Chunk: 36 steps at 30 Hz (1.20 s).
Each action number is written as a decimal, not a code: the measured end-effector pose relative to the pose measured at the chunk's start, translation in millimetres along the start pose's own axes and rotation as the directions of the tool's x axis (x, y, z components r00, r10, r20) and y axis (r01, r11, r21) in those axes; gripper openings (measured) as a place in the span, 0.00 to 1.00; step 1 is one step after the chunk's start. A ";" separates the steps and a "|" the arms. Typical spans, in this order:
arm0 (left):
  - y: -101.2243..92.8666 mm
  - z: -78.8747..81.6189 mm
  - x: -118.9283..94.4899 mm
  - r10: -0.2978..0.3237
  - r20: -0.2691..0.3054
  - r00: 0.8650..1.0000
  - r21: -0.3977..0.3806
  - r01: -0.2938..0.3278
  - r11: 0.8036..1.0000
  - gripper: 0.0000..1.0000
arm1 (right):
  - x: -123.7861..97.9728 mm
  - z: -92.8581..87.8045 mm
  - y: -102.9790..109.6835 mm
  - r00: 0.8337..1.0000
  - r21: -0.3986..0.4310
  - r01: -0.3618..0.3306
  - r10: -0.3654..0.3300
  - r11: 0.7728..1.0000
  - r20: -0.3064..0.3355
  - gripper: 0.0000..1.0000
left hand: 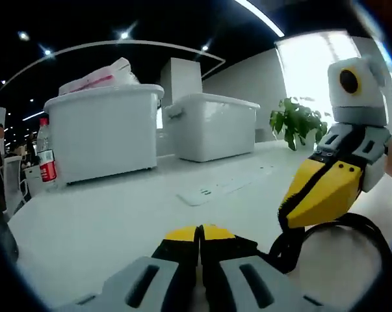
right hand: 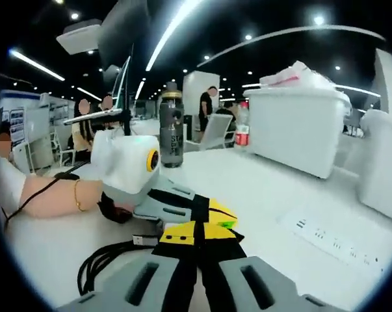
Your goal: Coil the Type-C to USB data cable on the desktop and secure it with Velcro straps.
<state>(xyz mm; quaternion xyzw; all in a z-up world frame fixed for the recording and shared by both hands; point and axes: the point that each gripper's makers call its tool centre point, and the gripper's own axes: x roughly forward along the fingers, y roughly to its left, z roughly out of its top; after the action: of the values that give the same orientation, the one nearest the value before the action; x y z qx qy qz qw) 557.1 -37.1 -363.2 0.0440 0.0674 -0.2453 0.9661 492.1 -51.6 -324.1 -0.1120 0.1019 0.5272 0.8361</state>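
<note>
Saw both grippers, left gripper (left hand: 199, 235) and right gripper (right hand: 194, 233), closed tip to tip over the white worktop (left hand: 117, 221), seemingly pinching the black cable (right hand: 101, 260) so its loops stayed bunched beside them; strap not made out, exact grip unclear.

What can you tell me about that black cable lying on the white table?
The thin black data cable lies in loose loops on the white table, looking rubbery. A small metal plug ends it beside the yellow-tipped left gripper. In the left gripper view, a black loop curves beneath the right gripper, which seems to pinch it.
</note>
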 end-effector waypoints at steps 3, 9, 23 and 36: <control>-3.2 -15.0 2.0 0.000 -0.075 0.997 0.071 0.005 0.997 0.03 | 0.4 9.0 4.3 1.000 0.001 -0.015 0.015 1.000 0.022 0.01; -9.6 -13.0 2.1 -0.014 -0.059 0.998 0.050 0.017 0.999 0.03 | 16.5 -12.0 -12.3 0.999 -0.015 0.025 -0.025 1.000 -0.035 0.01; -11.1 -14.5 -3.5 -0.014 -0.054 0.998 0.047 0.016 0.999 0.03 | 36.3 -40.4 -30.4 0.989 -0.028 -0.019 0.015 0.999 -0.145 0.01; -6.4 -14.6 -3.7 -0.005 -0.054 0.999 0.045 0.007 0.999 0.03 | 51.8 -46.2 -45.9 0.965 -0.179 -0.100 0.052 0.979 -0.256 0.12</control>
<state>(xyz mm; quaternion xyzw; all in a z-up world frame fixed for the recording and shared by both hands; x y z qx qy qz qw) 549.2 -39.3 -377.4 0.0723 0.0879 -0.2484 0.9620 553.2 -40.0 -379.5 -0.2529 0.1598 0.5479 0.7813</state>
